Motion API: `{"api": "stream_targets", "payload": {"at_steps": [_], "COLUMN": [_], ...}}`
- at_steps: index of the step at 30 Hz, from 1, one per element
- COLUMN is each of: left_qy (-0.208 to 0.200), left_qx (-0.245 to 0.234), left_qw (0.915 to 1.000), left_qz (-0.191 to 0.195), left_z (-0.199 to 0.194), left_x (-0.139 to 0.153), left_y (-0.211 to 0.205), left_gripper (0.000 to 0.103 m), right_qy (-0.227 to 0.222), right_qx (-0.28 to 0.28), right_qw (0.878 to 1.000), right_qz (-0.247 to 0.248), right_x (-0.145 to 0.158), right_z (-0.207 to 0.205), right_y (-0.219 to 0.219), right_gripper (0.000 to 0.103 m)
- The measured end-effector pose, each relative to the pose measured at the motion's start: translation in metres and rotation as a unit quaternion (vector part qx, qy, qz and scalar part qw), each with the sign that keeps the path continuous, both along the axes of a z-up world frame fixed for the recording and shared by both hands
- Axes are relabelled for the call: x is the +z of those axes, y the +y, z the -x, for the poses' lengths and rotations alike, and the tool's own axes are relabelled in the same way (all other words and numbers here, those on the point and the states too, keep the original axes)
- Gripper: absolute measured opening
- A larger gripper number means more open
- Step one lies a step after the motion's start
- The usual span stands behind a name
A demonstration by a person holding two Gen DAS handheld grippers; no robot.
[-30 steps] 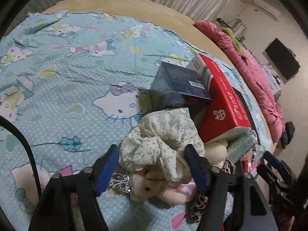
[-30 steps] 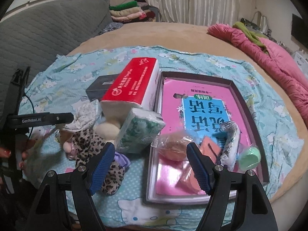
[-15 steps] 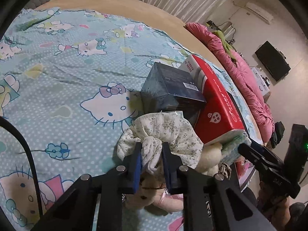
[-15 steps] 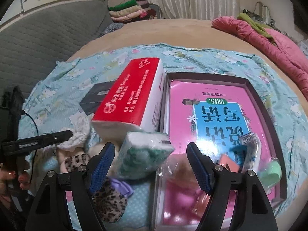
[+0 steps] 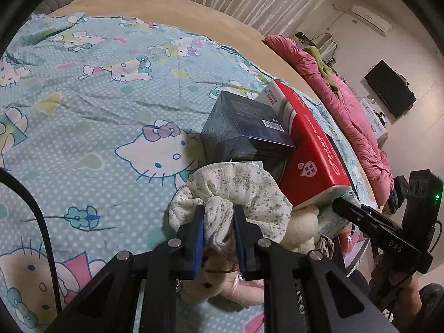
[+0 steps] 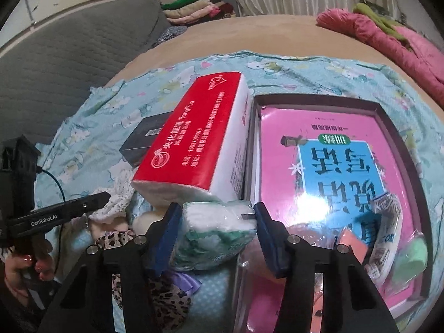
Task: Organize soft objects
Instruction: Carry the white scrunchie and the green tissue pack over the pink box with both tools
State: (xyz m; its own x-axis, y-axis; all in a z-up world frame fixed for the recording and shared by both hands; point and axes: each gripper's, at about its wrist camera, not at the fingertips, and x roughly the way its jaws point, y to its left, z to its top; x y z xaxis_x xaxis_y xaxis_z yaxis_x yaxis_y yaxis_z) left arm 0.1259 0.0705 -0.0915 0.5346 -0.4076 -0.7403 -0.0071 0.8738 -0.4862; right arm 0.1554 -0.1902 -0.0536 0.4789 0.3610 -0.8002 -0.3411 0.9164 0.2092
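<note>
While the left tool (image 5: 218, 231) pinches the floral scrunchie (image 5: 236, 194), the right tool's (image 6: 216, 226) closing jaws seemingly flank the tissue pack (image 6: 215, 231).

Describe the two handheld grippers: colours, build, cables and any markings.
Both the left gripper and the right gripper are black plastic frames with silver rivets and blue pads. White lettering reads GenRobot.AI on the left, DAS on the right. A black cable trails from the left one.
</note>
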Motion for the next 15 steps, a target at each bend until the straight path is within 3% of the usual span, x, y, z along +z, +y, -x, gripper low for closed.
{"api": "stream_targets", "payload": {"at_steps": [15], "left_qy": [-0.069], "left_qx": [0.007], "left_qw": [0.9975], "left_qz": [-0.017], "left_z": [0.025], "left_x": [0.04], "left_y": [-0.003], "left_gripper": [0.013], "right_qy": [-0.072], "right_qx": [-0.004], "right_qw": [0.997], "right_qz": [-0.012], "right_x": [0.055], "right_z": [0.036], "right_y": [-0.012], "right_gripper": [0.046]}}
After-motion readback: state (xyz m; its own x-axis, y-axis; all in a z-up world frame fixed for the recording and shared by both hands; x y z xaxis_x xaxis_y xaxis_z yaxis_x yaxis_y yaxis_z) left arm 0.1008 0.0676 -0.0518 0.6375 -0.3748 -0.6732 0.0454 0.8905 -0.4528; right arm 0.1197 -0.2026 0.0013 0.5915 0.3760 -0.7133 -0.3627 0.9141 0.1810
